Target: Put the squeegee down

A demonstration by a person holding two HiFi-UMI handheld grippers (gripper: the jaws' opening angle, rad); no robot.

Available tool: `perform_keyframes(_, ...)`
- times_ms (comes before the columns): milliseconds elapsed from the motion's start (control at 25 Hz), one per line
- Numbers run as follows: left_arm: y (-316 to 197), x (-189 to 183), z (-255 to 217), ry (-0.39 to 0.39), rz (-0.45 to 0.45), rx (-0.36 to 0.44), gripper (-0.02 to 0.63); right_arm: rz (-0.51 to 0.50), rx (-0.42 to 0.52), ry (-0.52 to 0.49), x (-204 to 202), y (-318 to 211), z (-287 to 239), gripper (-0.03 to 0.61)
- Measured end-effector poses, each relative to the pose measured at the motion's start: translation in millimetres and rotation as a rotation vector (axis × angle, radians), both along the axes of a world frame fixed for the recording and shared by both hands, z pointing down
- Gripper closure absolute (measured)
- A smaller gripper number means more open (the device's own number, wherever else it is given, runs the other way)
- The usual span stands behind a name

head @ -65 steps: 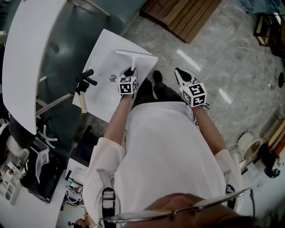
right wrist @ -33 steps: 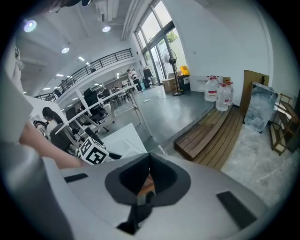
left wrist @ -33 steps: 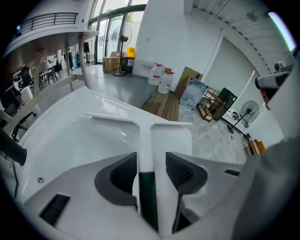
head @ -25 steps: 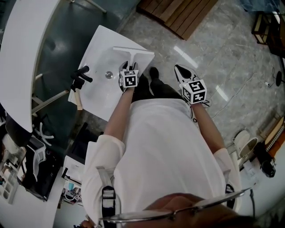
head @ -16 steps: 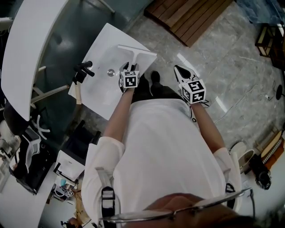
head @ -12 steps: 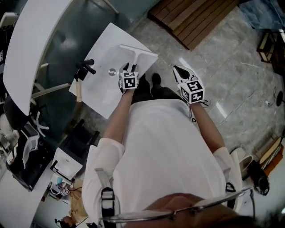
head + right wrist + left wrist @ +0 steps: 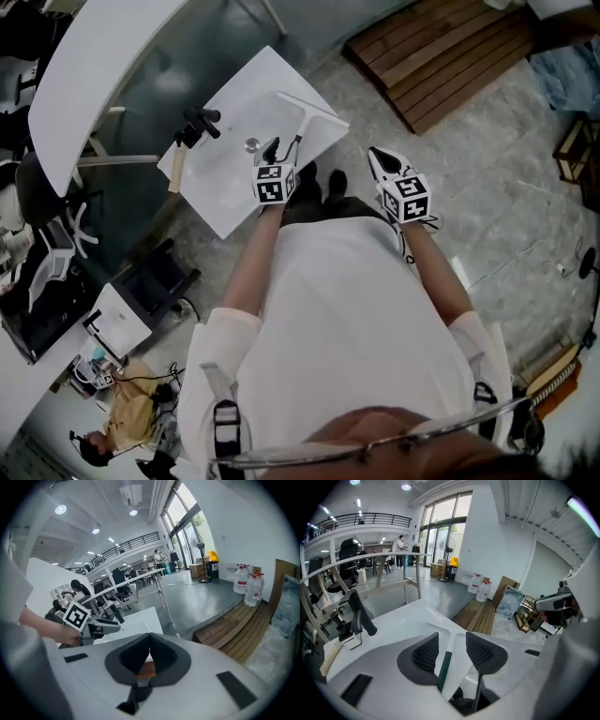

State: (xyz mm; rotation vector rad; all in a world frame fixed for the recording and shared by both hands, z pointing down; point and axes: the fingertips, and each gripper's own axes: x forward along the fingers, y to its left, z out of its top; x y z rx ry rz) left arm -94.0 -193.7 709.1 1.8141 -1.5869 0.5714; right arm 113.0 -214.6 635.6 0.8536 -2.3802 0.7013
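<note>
As it lies flat on the white basin [image 7: 225,187] in the upper centre of the head view, the squeegee [image 7: 302,120] has its handle running up the frame and slightly right, away from the person, with the blade set crosswise at the far end near the basin's right-hand edge. In the left gripper view the handle [image 7: 444,667] has a green section and runs straight up the frame along the jaw line. The left gripper [image 7: 281,150] sits at the near end of the handle, its jaws spread on either side and not clamped on it. A round drain [image 7: 251,145] and a black tap [image 7: 202,127] lie left of the squeegee. The right gripper [image 7: 377,155] hangs off the basin to the right, over the stone floor, well apart from the squeegee, with its jaws closed together on nothing. The only legible markings are the black-and-white square patterns on each gripper's cube [image 7: 272,184]. Wooden decking [image 7: 441,56] occupies the upper right.
</note>
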Motion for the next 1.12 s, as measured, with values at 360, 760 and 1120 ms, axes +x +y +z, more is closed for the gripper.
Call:
perform_keyframes(360,32.4,-26.5,-63.4,0.030,-0.085,0.131,0.472,-0.088,0.042,-0.023,-36.9,0.2,-12.2,0.572)
perform_keyframes(760,62.8,-71.1,-102.2,0.066,-0.108,0.201,0.509,-0.087,0.094,-0.058,-88.3,1.3,-32.9,0.572)
perform_keyframes(1120,81.9,-99.9,-131.0,0.107,-0.060,0.267,0.561,-0.101,0.221,-0.037,-113.3,4.1,-64.0,0.572)
